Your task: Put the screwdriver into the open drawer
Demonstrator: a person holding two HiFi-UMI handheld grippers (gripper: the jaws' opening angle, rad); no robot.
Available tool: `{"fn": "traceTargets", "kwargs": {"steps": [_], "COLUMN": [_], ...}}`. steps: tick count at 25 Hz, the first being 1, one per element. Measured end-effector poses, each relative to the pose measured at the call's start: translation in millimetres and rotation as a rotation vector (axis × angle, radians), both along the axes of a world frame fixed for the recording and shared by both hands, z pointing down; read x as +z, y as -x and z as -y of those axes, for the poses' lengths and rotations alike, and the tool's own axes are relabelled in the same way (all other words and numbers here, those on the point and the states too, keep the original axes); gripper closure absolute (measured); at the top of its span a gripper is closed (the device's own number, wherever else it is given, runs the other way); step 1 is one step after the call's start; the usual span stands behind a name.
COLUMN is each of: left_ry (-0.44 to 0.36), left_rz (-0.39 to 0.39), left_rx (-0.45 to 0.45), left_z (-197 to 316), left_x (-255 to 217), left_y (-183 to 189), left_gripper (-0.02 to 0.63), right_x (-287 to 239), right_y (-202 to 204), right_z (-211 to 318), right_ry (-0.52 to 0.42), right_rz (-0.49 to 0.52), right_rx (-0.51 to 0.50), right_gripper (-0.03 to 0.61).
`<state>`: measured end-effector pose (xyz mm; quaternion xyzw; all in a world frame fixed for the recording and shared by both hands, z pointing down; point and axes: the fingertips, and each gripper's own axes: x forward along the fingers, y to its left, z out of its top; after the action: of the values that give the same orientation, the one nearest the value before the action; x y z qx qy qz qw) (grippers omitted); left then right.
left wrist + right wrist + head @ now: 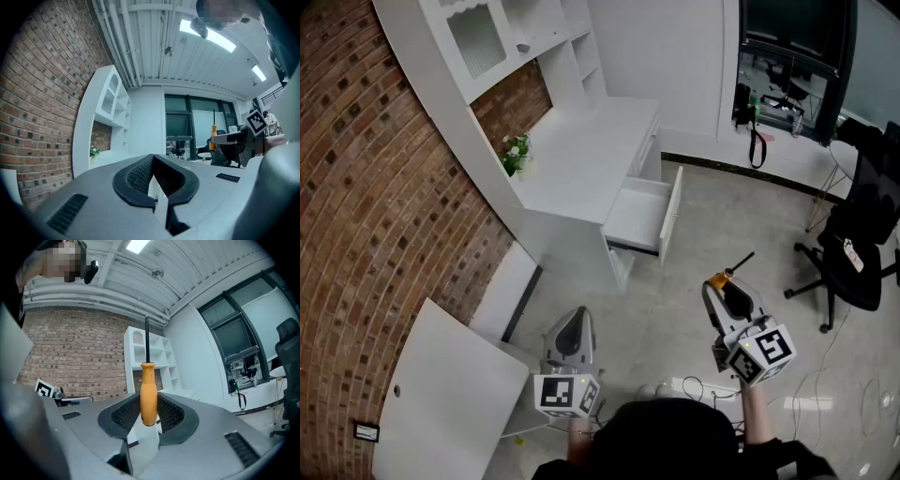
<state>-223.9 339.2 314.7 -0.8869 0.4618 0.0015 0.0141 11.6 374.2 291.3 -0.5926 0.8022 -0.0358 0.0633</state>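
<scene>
Right gripper (724,286) jaws clamped on orange screwdriver (148,397) handle, shaft upright, held over the floor (694,225) apart from the open drawer (639,217), left gripper (571,328) jaws closed together, empty, white tabletop (581,155) beyond

bright ceiling lights (211,35), dark fisheye corners, sharp

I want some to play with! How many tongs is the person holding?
2. The left tongs are low in the middle, shut and empty; the right tongs are beside them, gripping an orange screwdriver.
</scene>
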Motion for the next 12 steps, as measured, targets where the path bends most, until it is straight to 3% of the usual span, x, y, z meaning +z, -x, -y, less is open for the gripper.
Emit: {"fn": "traceTargets", "kwargs": {"steps": [12], "left_ry": [0.009], "left_rz": [0.015], "left_rx": [0.003], "left_z": [0.1], "left_x": [1.6], "left_y": [-13.7], "left_gripper": [0.604], "right_x": [3.2], "right_y": [-14.9], "right_z": [-1.2], "right_ry": [0.004], "right_rz": [0.025], "right_rx": [0.007], "right_gripper": [0.466]}}
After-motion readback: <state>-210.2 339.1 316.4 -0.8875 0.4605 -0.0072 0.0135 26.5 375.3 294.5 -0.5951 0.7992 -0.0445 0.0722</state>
